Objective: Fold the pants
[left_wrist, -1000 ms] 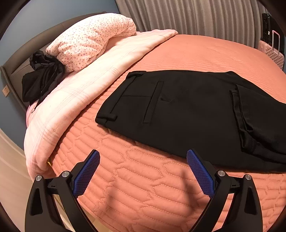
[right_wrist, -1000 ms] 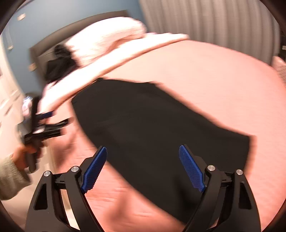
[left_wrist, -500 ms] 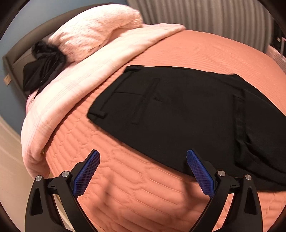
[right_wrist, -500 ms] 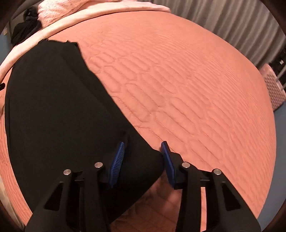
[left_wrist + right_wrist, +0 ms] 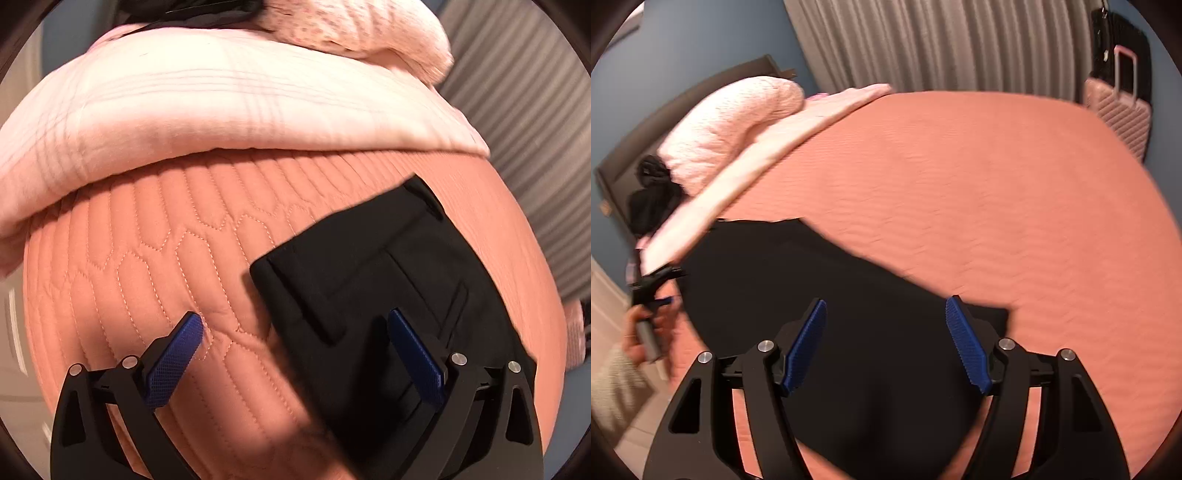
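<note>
Black pants (image 5: 388, 280) lie flat on the orange quilted bedspread (image 5: 155, 258). In the left wrist view my left gripper (image 5: 293, 325) is open and straddles the pants' waistband corner, one blue pad on the quilt, the other over the cloth. In the right wrist view the pants (image 5: 812, 280) stretch across the bed, and my right gripper (image 5: 886, 314) is open above their near end, holding nothing. The left gripper (image 5: 657, 288) shows small at the far left, held by a hand.
A pale pink blanket (image 5: 221, 103) and a spotted pink pillow (image 5: 727, 122) lie at the bed's head, with dark clothing (image 5: 652, 199) beside them. A pink suitcase (image 5: 1119, 110) stands by the grey curtains (image 5: 942, 40) at the far side.
My left gripper has moved in close to the waistband corner. My right gripper, half closed at the pants' end half a second ago, has opened wider and pulled back.
</note>
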`<state>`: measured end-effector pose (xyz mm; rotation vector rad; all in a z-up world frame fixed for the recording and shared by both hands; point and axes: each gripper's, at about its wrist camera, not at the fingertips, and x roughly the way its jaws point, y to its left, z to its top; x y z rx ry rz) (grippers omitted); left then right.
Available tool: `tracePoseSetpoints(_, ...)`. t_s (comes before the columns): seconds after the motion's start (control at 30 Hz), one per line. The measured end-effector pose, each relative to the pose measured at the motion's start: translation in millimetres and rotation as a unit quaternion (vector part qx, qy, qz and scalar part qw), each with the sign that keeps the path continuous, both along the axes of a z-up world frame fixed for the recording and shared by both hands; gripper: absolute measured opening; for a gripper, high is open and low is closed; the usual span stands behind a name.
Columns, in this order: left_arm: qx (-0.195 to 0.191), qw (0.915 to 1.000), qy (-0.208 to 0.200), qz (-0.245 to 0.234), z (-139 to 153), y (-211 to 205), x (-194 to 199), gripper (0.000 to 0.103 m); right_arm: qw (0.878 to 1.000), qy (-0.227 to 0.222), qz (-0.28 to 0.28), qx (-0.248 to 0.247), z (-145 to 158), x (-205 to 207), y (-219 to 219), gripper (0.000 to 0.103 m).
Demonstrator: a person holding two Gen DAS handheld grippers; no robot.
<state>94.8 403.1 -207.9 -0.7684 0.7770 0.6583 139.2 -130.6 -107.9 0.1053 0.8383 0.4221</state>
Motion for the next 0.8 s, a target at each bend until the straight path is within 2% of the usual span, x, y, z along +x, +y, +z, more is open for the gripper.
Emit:
tracePoseSetpoints(0.03,0.0,0.9999,-0.011,0.008,1.1,-0.5,-0.6,0.098,1.0,0.002,0.002,0.003,-0.9,-4.9,7.3,0.066)
tracePoseSetpoints(0.1,-0.013,0.9986,-0.049,-0.011,4.8,-4.1,-0.9,0.098,1.0,0.005,0.014,0.005,-2.4,-14.6,20.7,0.066)
tracePoseSetpoints(0.17,-0.014,0.9984,-0.054,-0.006,4.5,-9.7,2.2,0.098,0.999,0.01,0.028,0.012,-4.7,-21.1,32.1,0.066)
tracePoseSetpoints(0.27,-0.001,0.9994,-0.035,0.003,0.5,-12.0,10.6,0.098,0.999,0.017,0.045,0.008,-8.2,-27.2,44.5,0.066)
tracePoseSetpoints(0.3,-0.014,0.9975,-0.069,-0.012,3.4,-13.2,9.9,0.098,0.999,0.015,0.047,0.003,-8.4,-29.0,48.1,0.066)
tracePoseSetpoints(0.33,-0.026,0.996,-0.084,-0.017,4.9,-11.6,9.1,0.097,0.999,0.013,0.05,-0.001,-8.6,-30.8,51.4,0.066)
tracePoseSetpoints(0.4,-0.061,0.9887,-0.134,-0.028,4.7,-7.4,10.4,0.098,0.998,0.013,0.059,-0.006,-10.3,-33.2,59.9,0.066)
tracePoseSetpoints(0.43,-0.08,0.9864,-0.139,-0.037,-0.8,-4.3,18.2,0.098,0.998,0.009,0.061,-0.013,-10.0,-35.6,62.8,0.066)
tracePoseSetpoints(0.47,-0.086,0.9878,-0.121,-0.045,-7.2,-0.5,28.6,0.098,0.998,0.011,0.064,-0.009,-11.0,-35.1,67.4,0.066)
tracePoseSetpoints(0.57,-0.068,0.9895,-0.116,-0.055,-4.8,-2.4,41.0,0.098,0.998,0.015,0.064,-0.005,-11.6,-31.6,74.5,0.066)
tracePoseSetpoints(0.6,-0.068,0.9857,-0.138,-0.069,-1.2,-2.8,40.2,0.088,0.998,0.016,0.061,-0.004,-12.1,-32.3,73.7,0.066)
tracePoseSetpoints(0.63,-0.068,0.9834,-0.15,-0.076,1.8,-3.4,39.0,0.07,0.998,0.016,0.058,-0.005,-12.8,-31.5,74.5,0.066)
tracePoseSetpoints(0.67,-0.059,0.9823,-0.153,-0.091,8.1,-4.8,39.4,0.039,0.998,0.014,0.052,-0.009,-13.6,-32.6,72.7,0.066)
tracePoseSetpoints(0.7,-0.045,0.9819,-0.151,-0.105,13.2,-6.7,41.0,0.027,0.999,0.012,0.049,-0.011,-13.4,-33.5,70.6,0.066)
tracePoseSetpoints(0.8,-0.011,0.9787,-0.15,-0.14,33.0,-19.8,47.8,0.019,0.999,0.011,0.03,-0.007,-11.8,-33.8,60.2,0.066)
